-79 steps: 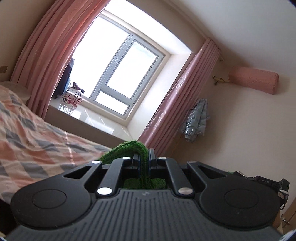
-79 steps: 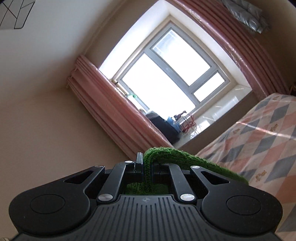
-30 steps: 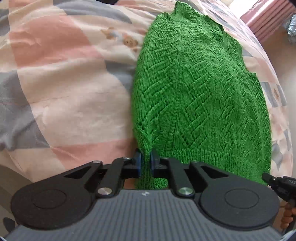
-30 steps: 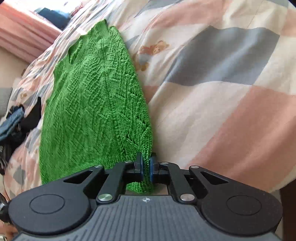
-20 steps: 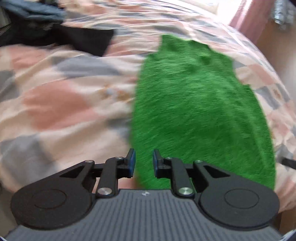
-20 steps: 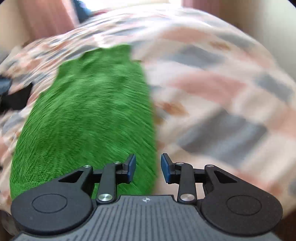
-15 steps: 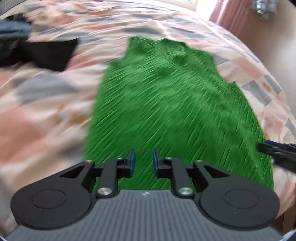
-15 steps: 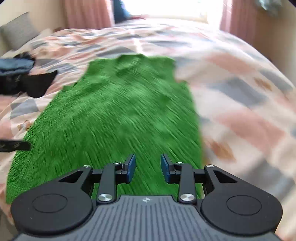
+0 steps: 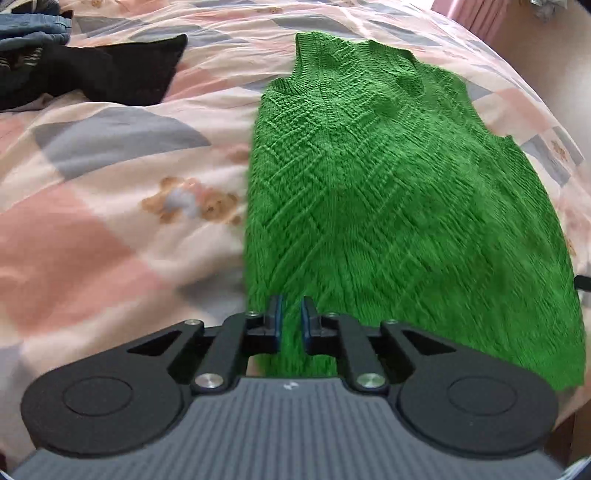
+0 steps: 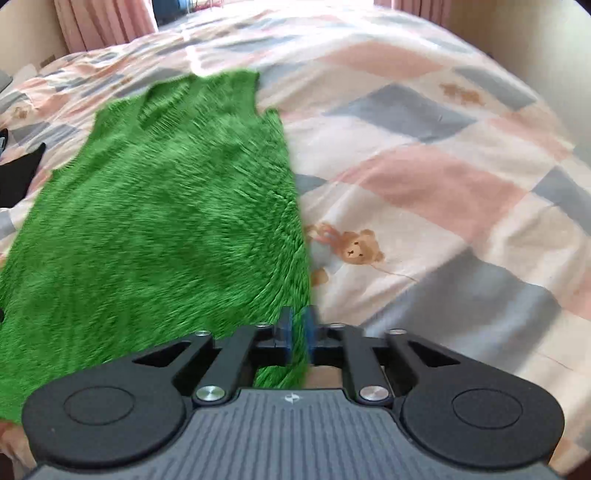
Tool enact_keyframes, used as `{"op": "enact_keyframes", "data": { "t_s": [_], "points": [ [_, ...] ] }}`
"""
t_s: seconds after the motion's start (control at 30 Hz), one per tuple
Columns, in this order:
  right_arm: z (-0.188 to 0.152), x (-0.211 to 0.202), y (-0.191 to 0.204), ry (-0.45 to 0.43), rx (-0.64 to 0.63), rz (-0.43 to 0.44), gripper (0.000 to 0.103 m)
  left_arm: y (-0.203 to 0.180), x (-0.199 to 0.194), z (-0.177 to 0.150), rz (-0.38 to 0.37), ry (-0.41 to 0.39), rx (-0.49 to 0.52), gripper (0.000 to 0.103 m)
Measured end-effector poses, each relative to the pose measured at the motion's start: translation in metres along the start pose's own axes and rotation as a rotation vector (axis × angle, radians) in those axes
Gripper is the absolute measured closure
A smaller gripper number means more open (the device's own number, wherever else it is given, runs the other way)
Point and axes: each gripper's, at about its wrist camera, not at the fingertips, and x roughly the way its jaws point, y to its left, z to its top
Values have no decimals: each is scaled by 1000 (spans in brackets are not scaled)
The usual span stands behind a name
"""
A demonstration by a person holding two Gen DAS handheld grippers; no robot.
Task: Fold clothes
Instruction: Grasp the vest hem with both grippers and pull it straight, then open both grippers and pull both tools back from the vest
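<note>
A green knit vest (image 9: pixel 388 192) lies flat on the checked quilt (image 9: pixel 92 221), neck end far, hem near me. My left gripper (image 9: pixel 291 321) sits at the hem's left corner, its jaws drawn close with green knit between them. In the right wrist view the same vest (image 10: pixel 166 206) fills the left half. My right gripper (image 10: pixel 297 325) is at the hem's right corner, jaws narrow, with the vest's side edge running into the gap. Both views are blurred by motion.
A black garment (image 9: pixel 110 74) and folded blue denim (image 9: pixel 33 29) lie on the quilt to the far left. Bare quilt (image 10: pixel 424 184) with bear prints spreads right of the vest. Pink curtains (image 10: pixel 103 22) hang beyond the bed.
The vest went from held up in the air to laid on the bed. Both grippers let go and opened, then their jaws narrowed again at the hem corners.
</note>
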Motion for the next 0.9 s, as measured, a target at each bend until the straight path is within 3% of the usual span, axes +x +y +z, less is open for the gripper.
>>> {"op": "enact_keyframes", "data": {
  "t_s": [0.13,0.2,0.3,0.57,0.67,0.73,0.9],
  "points": [
    [-19,-24,41,2,-60,77,71,-24,-24,-20,-55,10,62,85],
    [-35,-18,50,50,-95,55,70,-29,-22,-37,-58,47,57,85],
    [-62,-5,51,127,-126,-11,71,-28,-11,-61,-9,100,14,85],
    [-73,-37,33,139,-78,46,62,-51,-49,-77,83,98,-93,84],
    [-74,-71,24,123,-28,94,47,-76,-82,-85,86,110,-137,83],
    [-70,-96,19,102,-6,125,29,-95,-106,-87,90,104,-139,74],
    [-54,-156,23,52,-97,121,15,-139,-165,-87,118,64,-100,63]
  ]
}}
